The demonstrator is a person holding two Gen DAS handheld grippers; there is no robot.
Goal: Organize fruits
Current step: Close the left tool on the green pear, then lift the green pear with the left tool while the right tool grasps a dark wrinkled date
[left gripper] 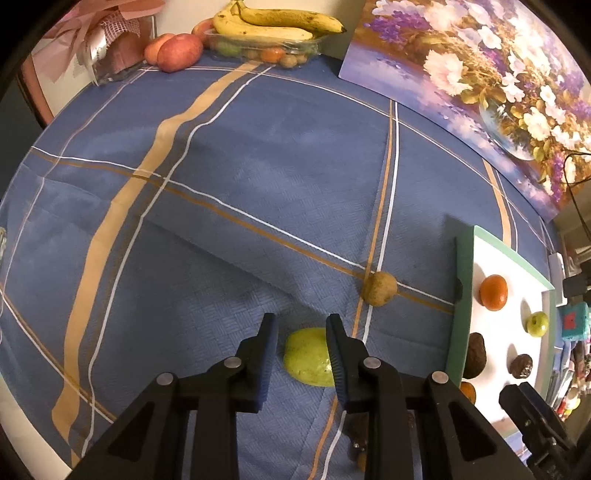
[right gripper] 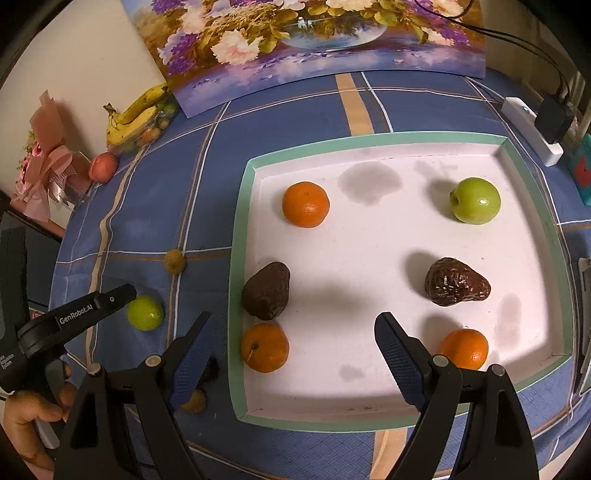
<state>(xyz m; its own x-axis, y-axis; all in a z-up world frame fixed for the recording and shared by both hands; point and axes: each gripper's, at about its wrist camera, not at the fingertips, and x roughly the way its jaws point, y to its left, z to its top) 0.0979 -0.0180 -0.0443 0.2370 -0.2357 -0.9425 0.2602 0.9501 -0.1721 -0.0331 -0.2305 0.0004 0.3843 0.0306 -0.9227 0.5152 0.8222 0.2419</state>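
Note:
A white tray with a green rim (right gripper: 240, 229) lies on the blue cloth and holds three oranges (right gripper: 306, 204), a green apple (right gripper: 475, 200) and two dark avocados (right gripper: 266, 291). A second green apple (left gripper: 308, 357) lies on the cloth left of the tray, also in the right wrist view (right gripper: 145, 312). My left gripper (left gripper: 301, 325) is open, its fingers on either side of this apple, apart from it. A small brown fruit (left gripper: 379, 288) lies beyond. My right gripper (right gripper: 295, 325) is open and empty above the tray's near edge.
Bananas (left gripper: 273, 22) on a clear box of small fruits and red apples (left gripper: 179, 51) sit at the far edge. A flower painting (right gripper: 314, 40) leans at the back. Small dark fruits (right gripper: 194, 400) lie near the tray's front left corner. A white power strip (right gripper: 532, 129) lies at the right.

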